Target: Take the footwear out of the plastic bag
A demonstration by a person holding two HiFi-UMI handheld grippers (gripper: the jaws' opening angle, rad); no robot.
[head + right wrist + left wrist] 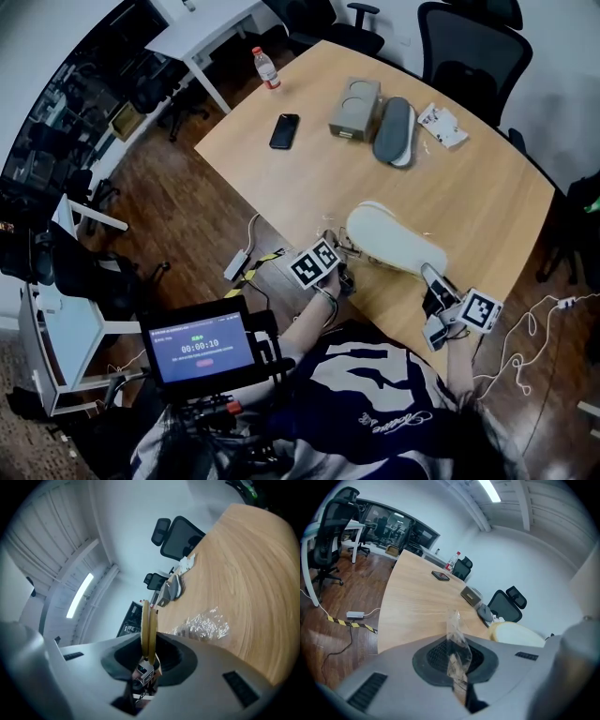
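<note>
A pair of pale cream slippers (394, 239) lies over the table's near edge. My right gripper (434, 283) is shut on their near end. In the right gripper view they stand edge-on between the jaws as two thin cream soles (148, 625) pressed together. The clear plastic bag (204, 623) lies crumpled on the wood beside them. My left gripper (339, 251) is at the slippers' left end. It is shut on a strip of the clear plastic bag (457, 641), which sticks up between its pads. The cream slippers (516, 633) show at that view's right.
Further back on the wooden table (487, 192) lie a grey slipper (394, 129), a flat cardboard box (356, 108), a black phone (284, 130), a water bottle (266, 67) and a white packet (442, 125). Office chairs (473, 52) stand behind. Cables run along the floor (246, 261).
</note>
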